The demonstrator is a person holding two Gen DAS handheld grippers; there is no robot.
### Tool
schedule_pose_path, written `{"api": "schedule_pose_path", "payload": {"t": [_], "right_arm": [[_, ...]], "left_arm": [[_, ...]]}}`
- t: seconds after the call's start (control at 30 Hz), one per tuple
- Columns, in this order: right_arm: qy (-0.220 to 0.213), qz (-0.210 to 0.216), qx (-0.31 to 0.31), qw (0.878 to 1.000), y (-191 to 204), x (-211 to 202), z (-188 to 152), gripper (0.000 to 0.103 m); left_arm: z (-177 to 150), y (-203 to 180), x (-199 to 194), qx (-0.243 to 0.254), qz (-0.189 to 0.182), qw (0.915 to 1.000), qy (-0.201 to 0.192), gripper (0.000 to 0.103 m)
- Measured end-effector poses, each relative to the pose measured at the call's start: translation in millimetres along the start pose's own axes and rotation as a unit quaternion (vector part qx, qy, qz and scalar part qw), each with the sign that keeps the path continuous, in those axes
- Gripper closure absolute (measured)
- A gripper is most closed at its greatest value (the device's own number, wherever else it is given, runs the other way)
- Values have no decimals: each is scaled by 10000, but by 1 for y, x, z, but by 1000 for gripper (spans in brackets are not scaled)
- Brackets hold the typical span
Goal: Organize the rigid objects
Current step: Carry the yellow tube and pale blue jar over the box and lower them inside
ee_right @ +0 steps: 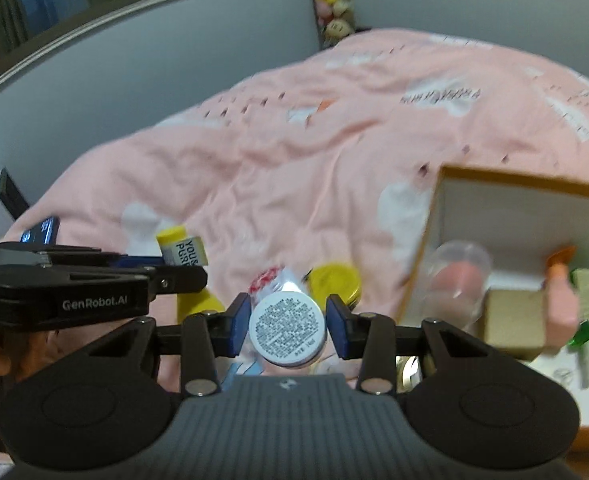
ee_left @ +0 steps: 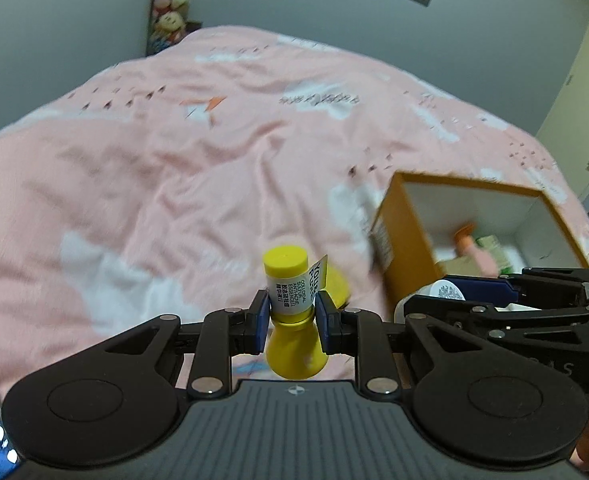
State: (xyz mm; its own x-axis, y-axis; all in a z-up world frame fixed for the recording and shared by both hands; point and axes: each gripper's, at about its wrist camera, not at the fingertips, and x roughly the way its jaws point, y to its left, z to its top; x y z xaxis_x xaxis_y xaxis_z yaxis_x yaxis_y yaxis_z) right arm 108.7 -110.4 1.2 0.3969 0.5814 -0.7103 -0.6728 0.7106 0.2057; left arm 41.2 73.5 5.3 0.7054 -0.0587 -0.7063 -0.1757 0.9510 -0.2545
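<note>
My left gripper (ee_left: 292,314) is shut on a small yellow bottle (ee_left: 290,276) with a yellow cap and a white label, held up over the pink bed. In the right wrist view the same bottle (ee_right: 182,248) shows at the left, in that gripper (ee_right: 174,276). My right gripper (ee_right: 288,318) is shut on a white bottle (ee_right: 287,324) whose round printed base faces the camera. It is lifted off the bedspread. In the left wrist view the right gripper (ee_left: 506,288) and the white bottle (ee_left: 448,290) sit at the right, next to the box.
An open orange box (ee_right: 424,248) with a white inside stands on the bed at the right. It holds a pink bottle (ee_right: 560,300), a green bottle (ee_right: 588,316), a small cardboard carton (ee_right: 514,324) and a clear cup (ee_right: 460,276). A round yellow object (ee_right: 336,280) lies on the bedspread (ee_left: 154,184).
</note>
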Motion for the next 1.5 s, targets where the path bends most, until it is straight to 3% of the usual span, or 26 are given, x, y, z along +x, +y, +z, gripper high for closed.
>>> {"api": "schedule_pose_path", "payload": {"t": [0.2, 0.47, 0.83, 1.13, 1.5], "right_arm": [[-222, -355, 64, 9991, -22, -22, 12, 62], [-289, -1014, 2, 9944, -62, -49, 23, 62], [252, -1561, 59, 9874, -121, -46, 23, 62], [594, -1762, 67, 9825, -155, -22, 25, 62], [957, -1819, -4, 9786, -183, 7, 33, 62]], "left_arm": [[23, -38, 5, 352, -417, 9983, -214, 76], [43, -89, 29, 744, -1040, 9916, -184, 76], [67, -113, 92, 964, -1744, 9798, 188, 76], [81, -138, 129, 1346, -1805, 9739, 280, 76], [80, -184, 181, 2014, -1333, 9680, 675, 76]]}}
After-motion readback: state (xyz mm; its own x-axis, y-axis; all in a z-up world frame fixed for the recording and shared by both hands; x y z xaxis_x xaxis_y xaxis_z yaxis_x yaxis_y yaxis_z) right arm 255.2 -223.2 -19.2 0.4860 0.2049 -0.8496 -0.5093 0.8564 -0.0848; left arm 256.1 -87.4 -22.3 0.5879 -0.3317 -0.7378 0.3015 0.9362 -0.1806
